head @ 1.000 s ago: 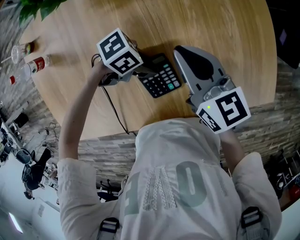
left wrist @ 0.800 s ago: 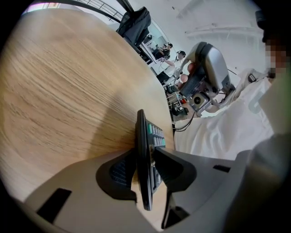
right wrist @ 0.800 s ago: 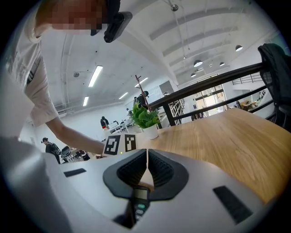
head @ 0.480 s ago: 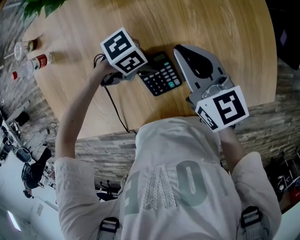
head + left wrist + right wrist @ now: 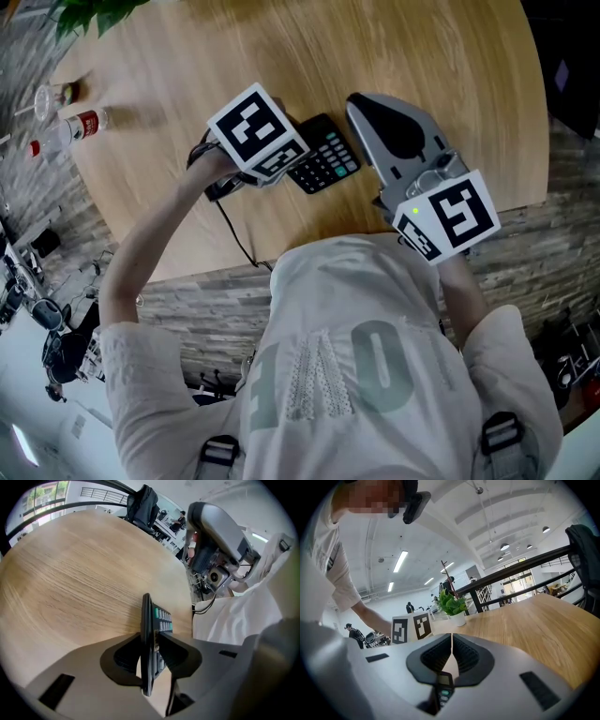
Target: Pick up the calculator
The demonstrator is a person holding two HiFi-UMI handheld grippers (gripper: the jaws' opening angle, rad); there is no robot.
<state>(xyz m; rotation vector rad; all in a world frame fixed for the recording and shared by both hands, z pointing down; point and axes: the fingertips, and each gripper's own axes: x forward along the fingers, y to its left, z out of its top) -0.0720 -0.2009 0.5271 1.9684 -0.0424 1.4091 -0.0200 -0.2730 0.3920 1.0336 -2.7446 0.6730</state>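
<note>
left hand-held gripper clamped on calculator, jaws just closed further on it. calculator stood on edge between pads, far end perhaps touching bench. right hand-held gripper just beside, jaws together, empty.

Open-plan office, ceiling strip lights, railing; potted plant, wooden table

Table: light wood, visible grain, matt. Calculator: smooth black plastic. Left gripper, right gripper: smooth grey matt plastic, black ribbed pads.
</note>
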